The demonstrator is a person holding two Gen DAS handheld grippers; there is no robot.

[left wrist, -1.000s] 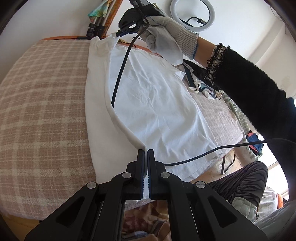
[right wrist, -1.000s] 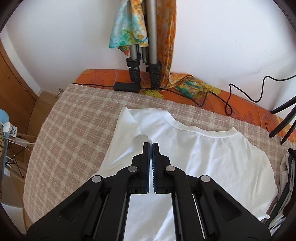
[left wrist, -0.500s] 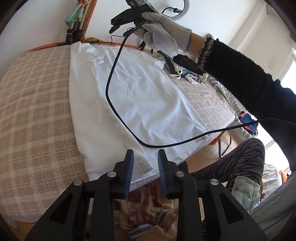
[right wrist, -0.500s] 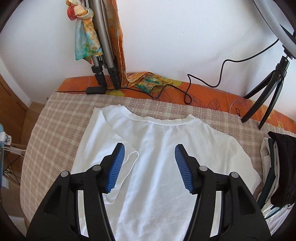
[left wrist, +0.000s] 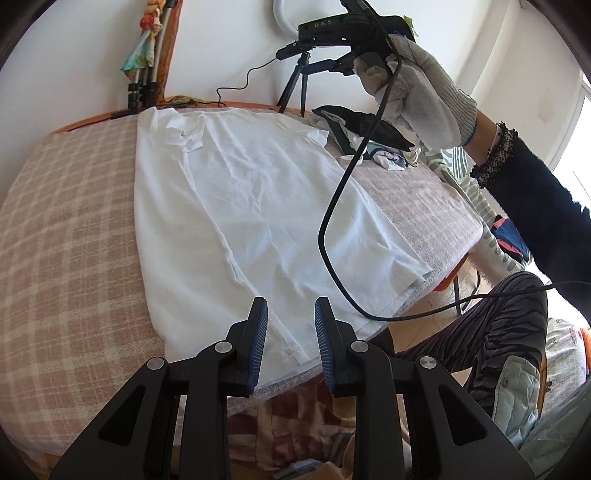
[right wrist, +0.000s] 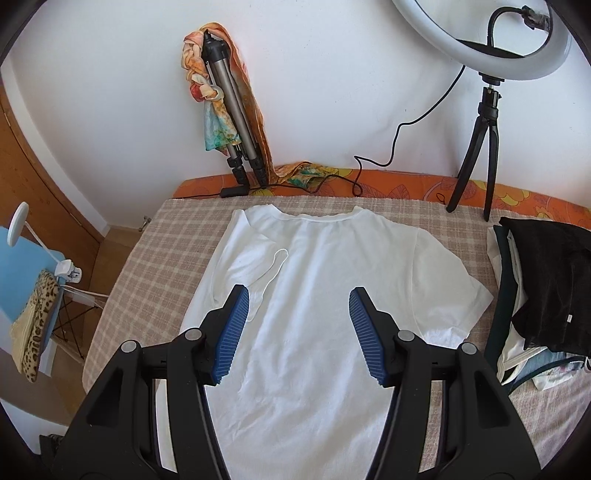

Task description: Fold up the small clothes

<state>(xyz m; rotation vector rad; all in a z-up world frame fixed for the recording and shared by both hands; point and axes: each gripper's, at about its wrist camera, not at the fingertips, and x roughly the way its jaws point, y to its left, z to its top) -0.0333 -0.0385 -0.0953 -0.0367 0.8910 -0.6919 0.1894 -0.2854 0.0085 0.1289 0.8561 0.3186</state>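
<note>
The only readable writing is the pale lettering "DAS" on the black body of the right gripper [left wrist: 334,27], seen from the left wrist view, held aloft in a hand in a grey knitted work glove [left wrist: 417,92]; a thick black cable [left wrist: 325,229] loops down from it across the bed. In its own view, the right gripper [right wrist: 299,317] has its ribbed blue pads spread wide, with nothing between them. The left gripper [left wrist: 287,332] stands with its blue ridged pads parted by a narrow gap, empty, above the shirt's hem.

The thin, softly creased white cotton T-shirt [right wrist: 332,295] lies flat on the woven beige-and-cream checked bedspread [left wrist: 66,229], neckline toward the wall, one sleeve folded in over the body. Just beside it sits a pile of clothes topped by a black garment [right wrist: 546,280]. A round white ring light on a small black tripod [right wrist: 480,147] stands at the orange patterned mattress edge [right wrist: 406,184].
</note>
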